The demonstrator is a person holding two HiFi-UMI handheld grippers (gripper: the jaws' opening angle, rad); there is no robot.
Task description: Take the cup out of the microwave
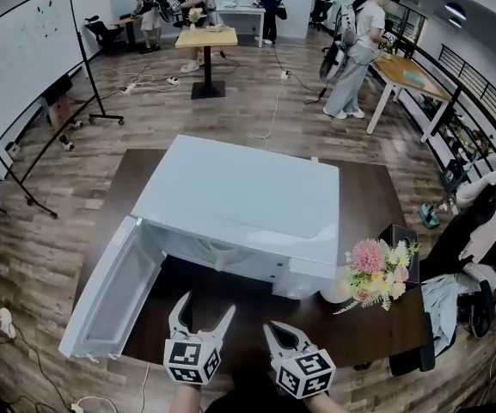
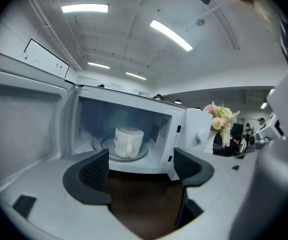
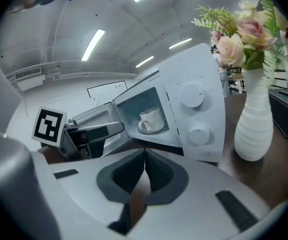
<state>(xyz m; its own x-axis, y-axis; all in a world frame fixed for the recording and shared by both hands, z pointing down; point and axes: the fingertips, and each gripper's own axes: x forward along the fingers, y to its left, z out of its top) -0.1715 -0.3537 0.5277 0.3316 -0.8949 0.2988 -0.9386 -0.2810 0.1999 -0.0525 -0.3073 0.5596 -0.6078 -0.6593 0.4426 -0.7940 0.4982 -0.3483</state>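
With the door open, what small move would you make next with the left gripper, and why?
Probably ease the left gripper straight forward towards the cup. Its jaws stand apart and empty, the door is swung open, and the cup sits upright on the turntable, roughly in line with the gap.

Left gripper [image 1: 206, 306] spread wide; right gripper [image 1: 272, 328] closed.

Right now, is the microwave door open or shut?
Open: the door stands swung out at the left side of the microwave, and the cup is visible upright inside.
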